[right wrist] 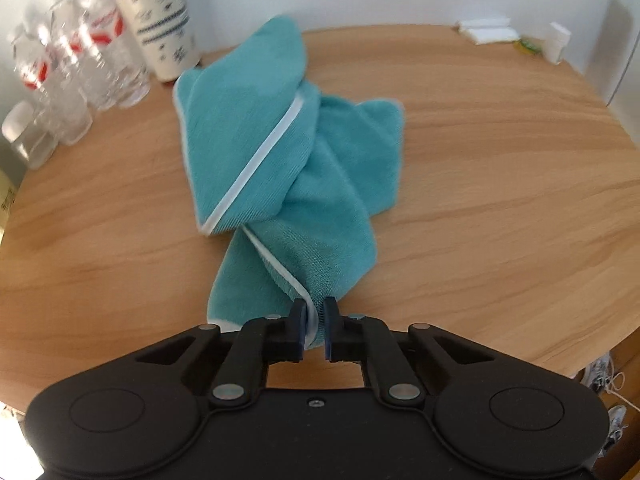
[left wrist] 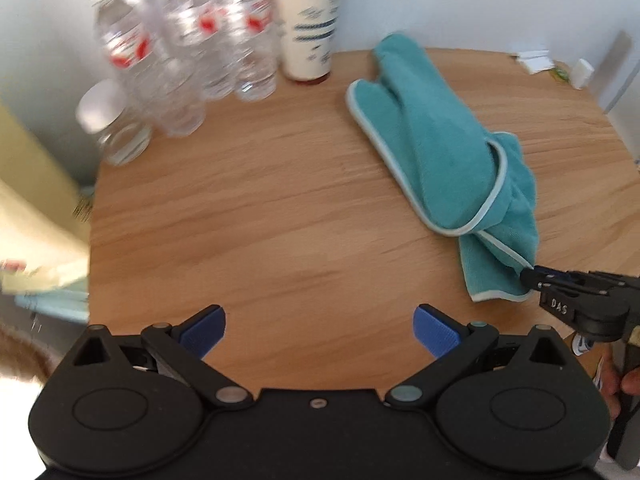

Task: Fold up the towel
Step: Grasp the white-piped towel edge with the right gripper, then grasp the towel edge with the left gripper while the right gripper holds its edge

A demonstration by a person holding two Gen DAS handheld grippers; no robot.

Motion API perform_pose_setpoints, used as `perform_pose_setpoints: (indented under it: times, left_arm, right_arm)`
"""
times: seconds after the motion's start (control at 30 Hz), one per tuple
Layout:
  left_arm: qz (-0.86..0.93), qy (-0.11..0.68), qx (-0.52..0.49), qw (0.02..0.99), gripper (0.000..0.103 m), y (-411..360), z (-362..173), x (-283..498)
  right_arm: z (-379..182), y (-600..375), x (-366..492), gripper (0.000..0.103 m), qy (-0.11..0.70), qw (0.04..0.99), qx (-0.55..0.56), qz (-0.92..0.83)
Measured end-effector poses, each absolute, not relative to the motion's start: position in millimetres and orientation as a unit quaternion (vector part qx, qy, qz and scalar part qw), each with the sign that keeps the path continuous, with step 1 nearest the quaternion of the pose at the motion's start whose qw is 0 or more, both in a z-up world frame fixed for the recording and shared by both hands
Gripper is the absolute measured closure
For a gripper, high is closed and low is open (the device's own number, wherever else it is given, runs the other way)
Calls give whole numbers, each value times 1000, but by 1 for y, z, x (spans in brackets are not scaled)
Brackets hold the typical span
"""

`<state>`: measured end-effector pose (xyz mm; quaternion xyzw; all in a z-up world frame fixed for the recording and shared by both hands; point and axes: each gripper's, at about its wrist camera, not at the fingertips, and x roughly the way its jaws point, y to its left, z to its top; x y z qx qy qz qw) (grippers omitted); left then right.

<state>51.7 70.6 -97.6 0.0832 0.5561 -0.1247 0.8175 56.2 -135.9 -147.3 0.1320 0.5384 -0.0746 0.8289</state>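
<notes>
A teal towel (left wrist: 436, 148) with pale trim lies bunched and twisted on the round wooden table (left wrist: 260, 216). In the right wrist view the same towel (right wrist: 288, 160) stretches away from me, its near corner pinched between the blue pads. My right gripper (right wrist: 316, 314) is shut on that corner; in the left wrist view the right gripper (left wrist: 532, 276) shows at the towel's near end, a hand behind it. My left gripper (left wrist: 320, 328) hovers open over bare wood, left of the towel, with nothing between its fingers.
Several clear water bottles (left wrist: 192, 40) and a small jar (left wrist: 116, 128) crowd the far left of the table, beside a tall cream container with a red lid (left wrist: 308, 20). Small white items (right wrist: 486, 30) sit at the far right edge. A white wall stands behind.
</notes>
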Motion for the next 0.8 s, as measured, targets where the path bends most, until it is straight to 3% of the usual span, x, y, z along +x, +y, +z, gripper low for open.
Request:
perform_pose_setpoints:
  times: [0.37, 0.57, 0.63, 0.73, 0.8]
  left_arm:
    - [-293, 458, 119, 831, 1, 12, -134, 63]
    - [-332, 455, 152, 812, 23, -19, -167, 74]
    - [-339, 453, 162, 809, 24, -27, -174, 74]
    - [-352, 452, 163, 803, 34, -35, -184, 73]
    - [-355, 452, 166, 802, 51, -41, -191, 73]
  right_arm:
    - [-145, -177, 58, 95, 548, 816, 183, -24]
    - [-146, -192, 60, 95, 556, 806, 202, 0]
    - [-148, -195, 62, 95, 560, 800, 216, 7]
    - [-149, -196, 60, 95, 562, 799, 212, 21]
    - [-149, -197, 59, 95, 563, 800, 206, 27]
